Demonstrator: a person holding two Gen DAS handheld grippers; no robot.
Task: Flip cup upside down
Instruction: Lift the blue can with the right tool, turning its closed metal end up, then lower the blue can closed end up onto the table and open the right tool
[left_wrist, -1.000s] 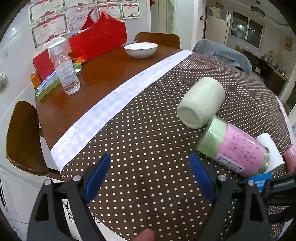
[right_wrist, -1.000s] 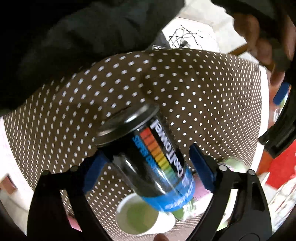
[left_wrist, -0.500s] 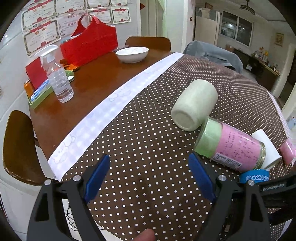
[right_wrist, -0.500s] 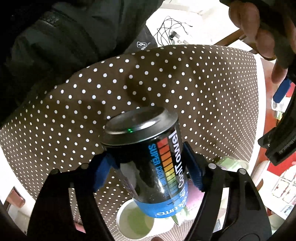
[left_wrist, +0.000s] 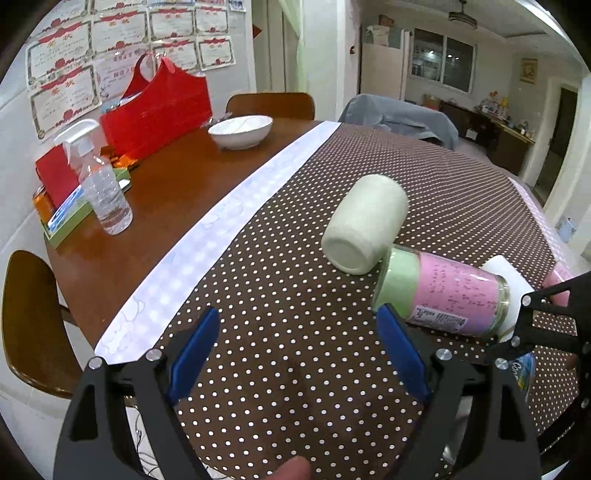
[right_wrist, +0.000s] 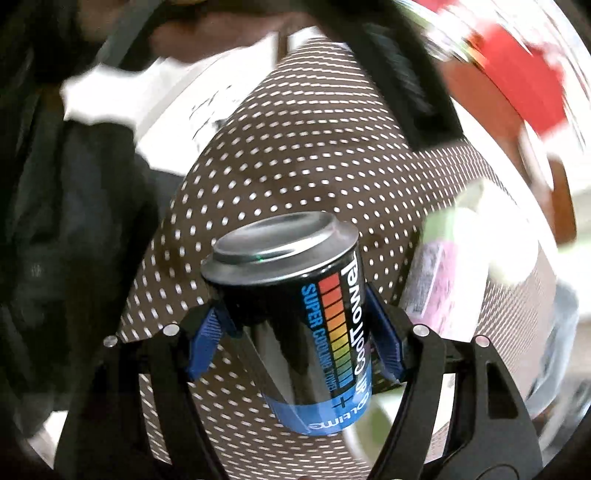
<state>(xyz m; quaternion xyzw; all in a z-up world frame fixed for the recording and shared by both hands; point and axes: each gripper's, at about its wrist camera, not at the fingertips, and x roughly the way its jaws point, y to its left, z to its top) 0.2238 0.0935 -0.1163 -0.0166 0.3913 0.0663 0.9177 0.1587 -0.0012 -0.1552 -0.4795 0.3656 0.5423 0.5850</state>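
In the right wrist view my right gripper (right_wrist: 295, 332) is shut on a black and blue "CoolTowel" can-shaped cup (right_wrist: 295, 317), with its metal end up and its printed text inverted, held over the brown dotted tablecloth (right_wrist: 280, 155). In the left wrist view my left gripper (left_wrist: 299, 354) is open and empty above the cloth. A pale green cup (left_wrist: 365, 229) lies on its side ahead of it, touching a pink and green jar (left_wrist: 443, 291) that also lies on its side. The right gripper's black frame (left_wrist: 546, 317) shows at the right edge.
The tablecloth (left_wrist: 295, 295) covers the near part of a wooden table (left_wrist: 166, 192). On the wood stand a spray bottle (left_wrist: 103, 188), a white bowl (left_wrist: 240, 131) and a red bag (left_wrist: 162, 110). A white roll (left_wrist: 509, 273) lies behind the jar. Chairs stand around the table.
My right gripper closed on the can and turned with it, so the view swung; the can's metal end now faces up. The left gripper has shifted only slightly.
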